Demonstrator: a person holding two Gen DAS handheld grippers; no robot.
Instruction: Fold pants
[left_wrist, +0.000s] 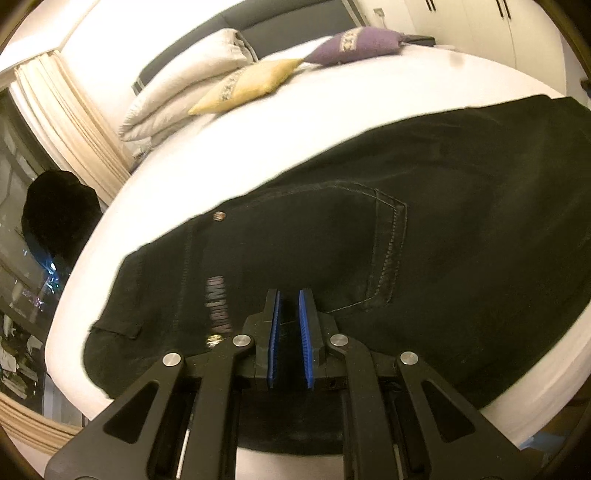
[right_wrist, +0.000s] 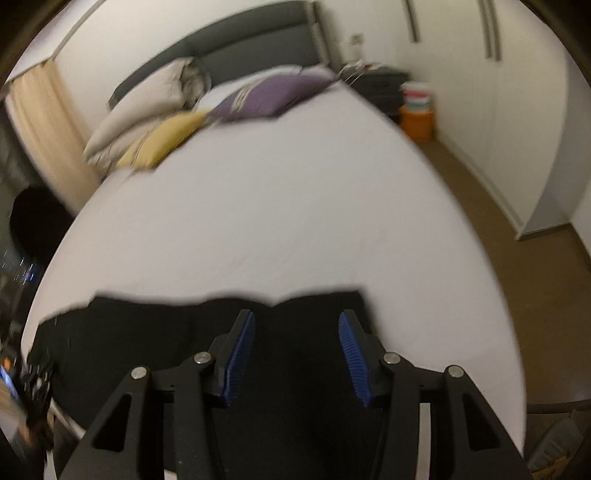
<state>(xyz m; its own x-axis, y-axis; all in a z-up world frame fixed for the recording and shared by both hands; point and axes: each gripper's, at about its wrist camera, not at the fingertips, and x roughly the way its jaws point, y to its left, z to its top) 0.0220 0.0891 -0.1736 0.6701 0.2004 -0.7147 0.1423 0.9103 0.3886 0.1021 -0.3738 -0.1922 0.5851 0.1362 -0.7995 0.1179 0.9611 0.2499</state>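
Note:
Black pants (left_wrist: 369, 229) lie across the near part of a white bed (left_wrist: 332, 107), back pocket and waistband label up. My left gripper (left_wrist: 289, 295) hovers over the waist end beside the pocket, its blue pads a narrow gap apart with no cloth between them. In the right wrist view the pants (right_wrist: 147, 332) show as a dark strip along the bed's near edge. My right gripper (right_wrist: 296, 317) is wide open above the cloth and holds nothing.
A yellow cushion (left_wrist: 243, 86), a purple cushion (left_wrist: 354, 44) and a folded white duvet (left_wrist: 184, 81) lie at the head of the bed. Curtains (left_wrist: 66, 122) hang at the left. An orange bin (right_wrist: 416, 123) and wardrobe doors (right_wrist: 498, 110) stand at the right beside brown floor.

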